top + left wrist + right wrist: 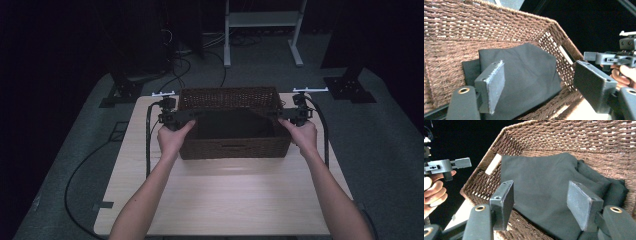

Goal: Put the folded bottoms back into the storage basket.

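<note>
A brown wicker basket [232,148] stands at the far middle of the table. A dark cloth [234,124] lies folded inside it. My left gripper [187,116] reaches in over the basket's left rim, and my right gripper [280,116] comes in over the right rim. In the left gripper view, the left gripper [541,87] is open above the cloth [524,72], with nothing between its pads. The right gripper [544,203] also stands open over the cloth [541,177] in its own view. Each gripper view also shows the basket's woven walls [474,25] [574,137].
The light wooden table [225,200] stretches toward me in front of the basket. Cables hang off its left and right sides. On the grey floor behind stand a white frame [262,30] and two dark stand bases [122,92] [350,87].
</note>
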A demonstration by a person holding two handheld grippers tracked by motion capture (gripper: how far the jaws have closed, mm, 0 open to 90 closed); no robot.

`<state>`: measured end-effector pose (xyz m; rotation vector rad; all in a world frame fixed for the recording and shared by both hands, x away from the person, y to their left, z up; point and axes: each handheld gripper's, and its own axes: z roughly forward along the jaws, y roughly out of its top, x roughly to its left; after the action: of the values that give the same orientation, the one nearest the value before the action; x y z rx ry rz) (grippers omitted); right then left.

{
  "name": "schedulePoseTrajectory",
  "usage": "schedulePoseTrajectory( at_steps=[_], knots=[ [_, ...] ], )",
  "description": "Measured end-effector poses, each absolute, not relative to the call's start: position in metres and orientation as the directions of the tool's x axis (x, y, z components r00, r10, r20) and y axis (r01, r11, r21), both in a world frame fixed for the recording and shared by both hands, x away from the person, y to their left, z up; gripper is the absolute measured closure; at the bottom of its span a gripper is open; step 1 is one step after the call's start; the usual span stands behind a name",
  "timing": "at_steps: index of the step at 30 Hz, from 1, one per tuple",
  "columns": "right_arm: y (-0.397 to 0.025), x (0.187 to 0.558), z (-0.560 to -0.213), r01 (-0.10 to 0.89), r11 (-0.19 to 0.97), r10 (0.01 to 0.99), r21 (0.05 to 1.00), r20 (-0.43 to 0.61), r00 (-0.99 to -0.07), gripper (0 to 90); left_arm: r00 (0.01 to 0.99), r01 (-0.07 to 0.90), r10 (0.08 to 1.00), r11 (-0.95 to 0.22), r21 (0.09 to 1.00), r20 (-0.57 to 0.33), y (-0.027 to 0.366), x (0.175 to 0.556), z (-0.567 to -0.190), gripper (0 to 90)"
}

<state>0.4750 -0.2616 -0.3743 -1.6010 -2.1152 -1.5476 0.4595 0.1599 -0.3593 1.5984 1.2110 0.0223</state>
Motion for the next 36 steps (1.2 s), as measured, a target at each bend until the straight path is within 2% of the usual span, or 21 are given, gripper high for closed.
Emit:
schedulePoseTrajectory(
  at_steps=[21, 36],
  knots=[
    [-0.272, 0.455, -0.372, 0.744, -0.029, 0.665, 0.667, 0.569, -0.484, 33.0, 0.512, 0.665, 0.670, 0.087, 0.741, -0.538, 0.161, 0.445, -0.361, 19.1],
    [-0.272, 0.441, -0.372, 0.735, -0.016, 0.645, 0.678, 0.569, -0.510, 31.1, 0.575, 0.631, 0.635, 0.057, 0.774, -0.516, 0.158, 0.427, -0.353, 17.4]
  ],
)
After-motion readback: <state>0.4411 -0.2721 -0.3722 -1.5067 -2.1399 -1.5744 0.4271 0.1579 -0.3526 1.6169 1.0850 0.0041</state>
